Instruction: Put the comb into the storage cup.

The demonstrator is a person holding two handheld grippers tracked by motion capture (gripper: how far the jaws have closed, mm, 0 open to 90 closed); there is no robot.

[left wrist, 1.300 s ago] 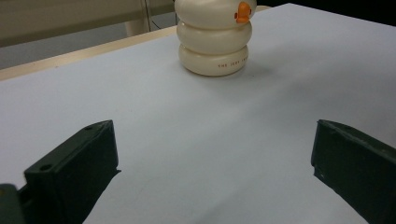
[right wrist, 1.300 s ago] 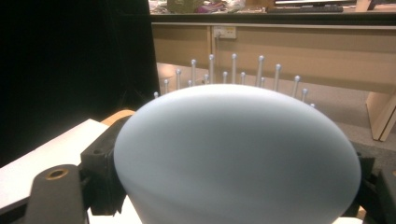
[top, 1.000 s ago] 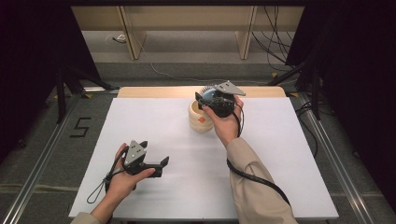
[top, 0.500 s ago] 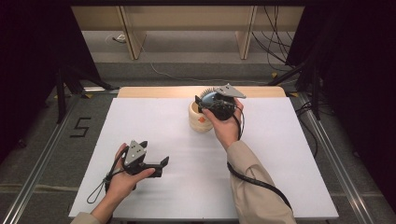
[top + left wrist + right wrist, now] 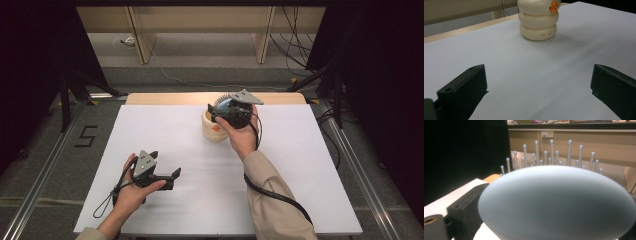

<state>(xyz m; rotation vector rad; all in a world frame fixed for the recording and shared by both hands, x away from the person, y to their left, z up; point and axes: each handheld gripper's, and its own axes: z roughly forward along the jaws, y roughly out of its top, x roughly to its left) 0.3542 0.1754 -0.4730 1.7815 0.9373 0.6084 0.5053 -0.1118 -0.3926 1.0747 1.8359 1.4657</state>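
The pale blue-grey brush (image 5: 556,202), a rounded oval body with ball-tipped bristles (image 5: 551,152) standing up along its far edge, sits between the jaws of my right hand-held gripper (image 5: 226,109), directly above the cream ringed holder (image 5: 214,127). The jaws have just been opening, and now stand about as wide as they go. One black jaw lies close along the brush's flank, but I cannot tell whether its pad still presses on the brush or has let go. In the high view the brush's bristles fan out behind the grey plate on the gripper, just over the holder's rim.

The holder is a stack of rounded cream rings with a small orange knob (image 5: 553,6) near its top and a line of small lettering on its lowest ring. It stands upright on the white table (image 5: 175,130), near the far edge and a little toward my right hand (image 5: 243,137), which wraps the gripper's body just beside the holder.

My left hand-held gripper (image 5: 167,176) rests low on the table, well apart from the holder and on my near side of it. Its jaws are spread wide with nothing between them, and they point toward the holder across the bare white surface.
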